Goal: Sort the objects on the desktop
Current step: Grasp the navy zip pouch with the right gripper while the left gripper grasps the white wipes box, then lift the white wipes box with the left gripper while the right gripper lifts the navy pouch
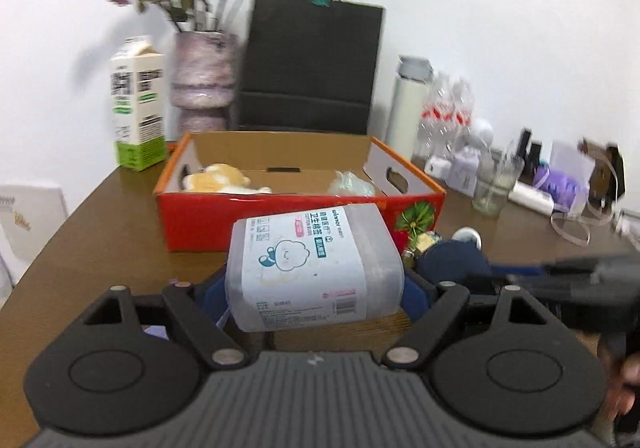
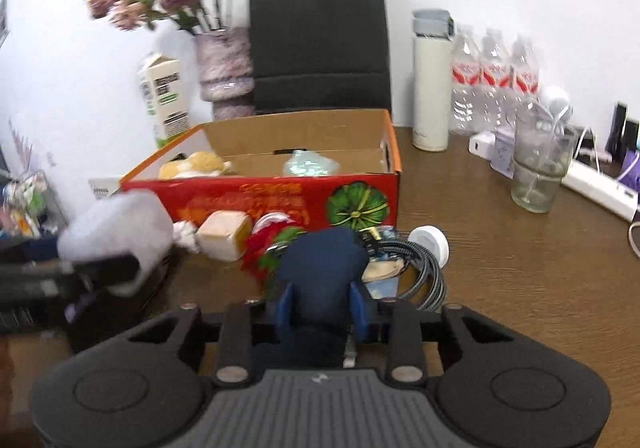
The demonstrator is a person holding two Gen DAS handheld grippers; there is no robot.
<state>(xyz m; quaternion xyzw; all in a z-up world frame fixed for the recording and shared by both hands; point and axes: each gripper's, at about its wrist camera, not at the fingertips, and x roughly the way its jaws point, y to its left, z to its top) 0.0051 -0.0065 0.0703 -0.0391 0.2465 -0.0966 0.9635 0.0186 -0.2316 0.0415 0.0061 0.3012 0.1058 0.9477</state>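
My left gripper (image 1: 316,288) is shut on a clear cotton swab box (image 1: 314,264) with a white and teal label, held above the table in front of the red cardboard box (image 1: 280,221). The swab box shows blurred in the right wrist view (image 2: 116,232). My right gripper (image 2: 322,304) is shut on a dark blue rounded object (image 2: 322,268), which also shows in the left wrist view (image 1: 452,262). The red box (image 2: 280,199) holds a yellow plush toy (image 2: 196,163) and a pale green packet (image 2: 310,163).
In front of the red box lie a beige cube (image 2: 222,234), a red and green item (image 2: 272,244), a braided cable (image 2: 424,268) and a white cap (image 2: 428,240). Behind stand a milk carton (image 1: 138,107), vase (image 1: 204,75), black bag (image 1: 312,63), thermos (image 2: 431,79), bottles (image 2: 492,79) and glass (image 2: 538,175).
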